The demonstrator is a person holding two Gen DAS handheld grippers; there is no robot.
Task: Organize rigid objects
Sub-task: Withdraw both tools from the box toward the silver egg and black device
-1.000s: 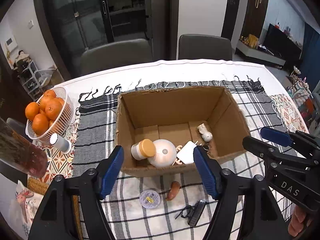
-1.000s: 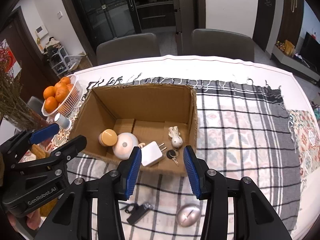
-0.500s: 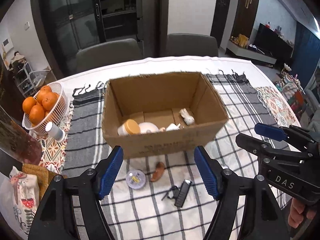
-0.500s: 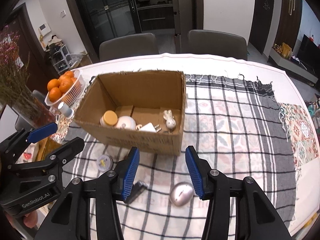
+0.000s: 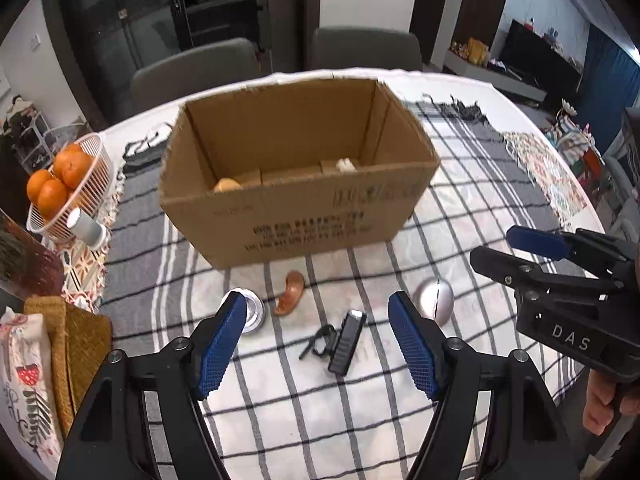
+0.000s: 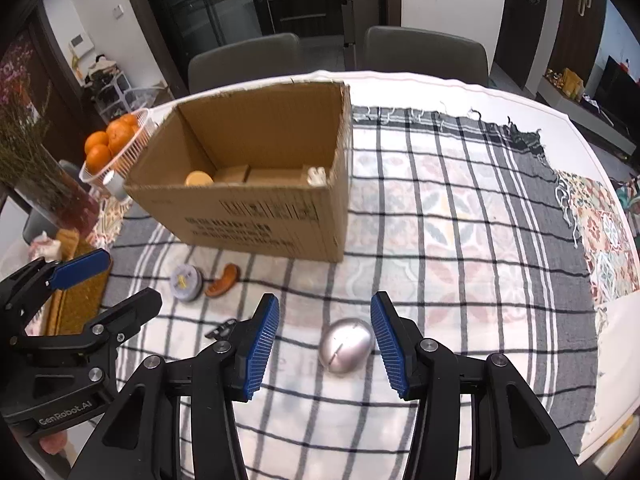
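right gripper (image 5: 560,312) body: "DAS"
left gripper (image 6: 68,392) body: "GenRobot.AI"
cardboard box (image 5: 304,224) near side: black print, unreadable

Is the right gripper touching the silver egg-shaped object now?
Apart. The right wrist view shows the silver egg between the right gripper's open fingers, with cloth visible on both sides.

L gripper (image 5: 316,332) is pointing steeply down, jaws standing wide apart, nothing btwn the blue pads (image 5: 218,338). R gripper (image 6: 324,338) is angling down the same way, jaws parted but narrower than the L, pads (image 6: 262,344) touching nothing. Both are hanging side by side, close together, each showing in the other's view. A hand (image 5: 600,404) is wrapping the R gripper's handle, fingers curled under it.
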